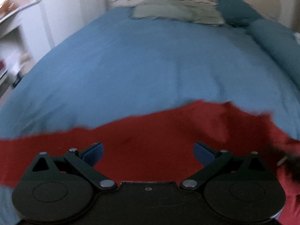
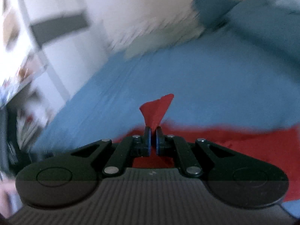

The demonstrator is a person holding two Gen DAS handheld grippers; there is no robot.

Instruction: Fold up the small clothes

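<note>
A red garment [image 1: 159, 131] lies spread on the blue bed cover [image 1: 140, 65]. My left gripper [image 1: 148, 151] is open just above the garment, with red cloth showing between its blue pads [image 1: 93, 154]. My right gripper [image 2: 153, 131] is shut on a corner of the red garment [image 2: 157, 110]; a pinched tip of cloth sticks up past the fingertips. More red cloth [image 2: 243, 142] spreads below and to the right of it. A dark blurred shape at the right edge of the left wrist view [image 1: 288, 161] may be the right gripper.
A grey-green pillow [image 1: 176, 13] and a dark teal pillow [image 1: 236, 7] lie at the head of the bed. A teal folded blanket [image 1: 277, 43] runs along the right side. White shelves [image 1: 11, 37] and a wall stand left of the bed.
</note>
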